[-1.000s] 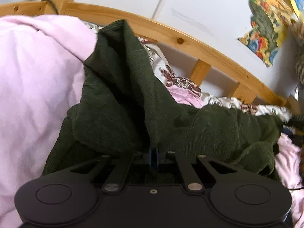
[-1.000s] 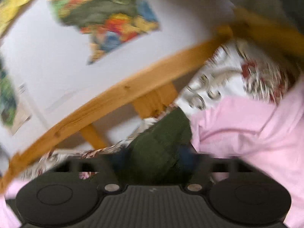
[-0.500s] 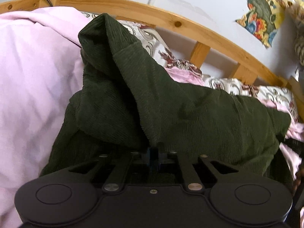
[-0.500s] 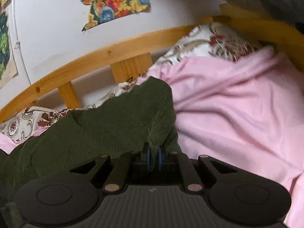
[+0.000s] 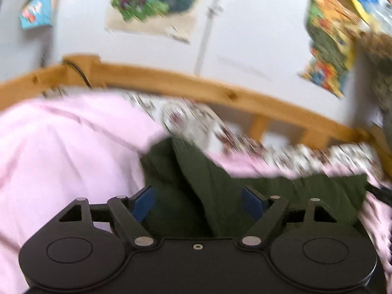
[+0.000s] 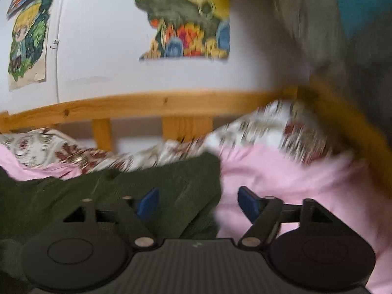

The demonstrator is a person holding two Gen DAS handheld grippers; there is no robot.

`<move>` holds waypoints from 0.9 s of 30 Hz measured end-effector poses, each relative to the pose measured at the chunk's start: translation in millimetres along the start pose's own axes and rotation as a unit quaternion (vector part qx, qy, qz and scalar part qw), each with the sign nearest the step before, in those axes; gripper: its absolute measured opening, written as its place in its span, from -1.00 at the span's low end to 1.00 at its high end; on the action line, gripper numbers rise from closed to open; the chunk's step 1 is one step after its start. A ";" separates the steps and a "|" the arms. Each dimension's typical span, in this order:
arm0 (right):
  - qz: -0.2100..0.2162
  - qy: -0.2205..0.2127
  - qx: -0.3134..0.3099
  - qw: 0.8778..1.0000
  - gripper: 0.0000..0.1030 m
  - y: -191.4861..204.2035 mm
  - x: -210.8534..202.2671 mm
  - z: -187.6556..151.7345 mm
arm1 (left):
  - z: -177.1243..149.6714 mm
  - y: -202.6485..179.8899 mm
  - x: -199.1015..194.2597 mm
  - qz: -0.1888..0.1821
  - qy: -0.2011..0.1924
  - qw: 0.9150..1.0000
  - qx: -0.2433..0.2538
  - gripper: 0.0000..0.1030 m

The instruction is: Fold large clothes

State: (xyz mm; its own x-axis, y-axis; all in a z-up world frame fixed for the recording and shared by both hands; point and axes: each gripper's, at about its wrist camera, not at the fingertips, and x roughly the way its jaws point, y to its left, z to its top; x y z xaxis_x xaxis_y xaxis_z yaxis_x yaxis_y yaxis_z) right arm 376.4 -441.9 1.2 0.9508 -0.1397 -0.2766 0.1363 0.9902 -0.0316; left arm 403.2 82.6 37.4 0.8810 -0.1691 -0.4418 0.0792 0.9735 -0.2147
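My left gripper (image 5: 199, 202) stood wide open, its blue-padded fingers (image 5: 143, 203) spread apart and clamping nothing; the dark green corduroy garment (image 5: 220, 196) lay between and under them, though blur kept me from telling whether the pads touched it. My right gripper (image 6: 198, 202) was spread just as wide: its left blue pad (image 6: 148, 202) sat over the garment's (image 6: 122, 196) end, its right pad over the pink bedsheet (image 6: 294, 183), holding nothing. The garment lay slack on the pink sheet (image 5: 61, 147) near the bed's far edge, beside the floral patterned cover (image 6: 257, 127) and below the curved wooden bed rail (image 5: 220, 93).
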 end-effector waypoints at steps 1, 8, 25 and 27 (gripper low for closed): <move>0.000 0.001 0.006 1.000 0.64 -0.6 5.2 4.6 | 9.3 0.8 5.1 0.019 -0.011 1.000 -0.004 0.62; -0.007 0.039 0.043 0.998 0.04 0.6 52.4 16.6 | 47.2 13.7 59.3 0.085 0.011 0.994 -0.062 -0.41; -0.041 0.035 -0.054 0.997 -0.72 7.9 72.9 -17.3 | -27.6 31.4 67.2 0.134 0.029 0.990 0.043 -0.67; -0.054 0.030 -0.048 0.997 -0.46 7.1 62.8 -12.6 | -25.8 20.1 53.8 0.153 0.012 0.986 0.065 -0.37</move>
State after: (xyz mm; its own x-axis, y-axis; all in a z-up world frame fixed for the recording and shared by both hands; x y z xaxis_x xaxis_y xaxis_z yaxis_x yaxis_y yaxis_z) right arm 433.6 -443.5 -28.5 0.9133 -0.2479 -0.3230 0.2071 0.9658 -0.1558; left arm 440.1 89.1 -13.2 0.8617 0.1335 -0.4895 -0.1276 0.9908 0.0454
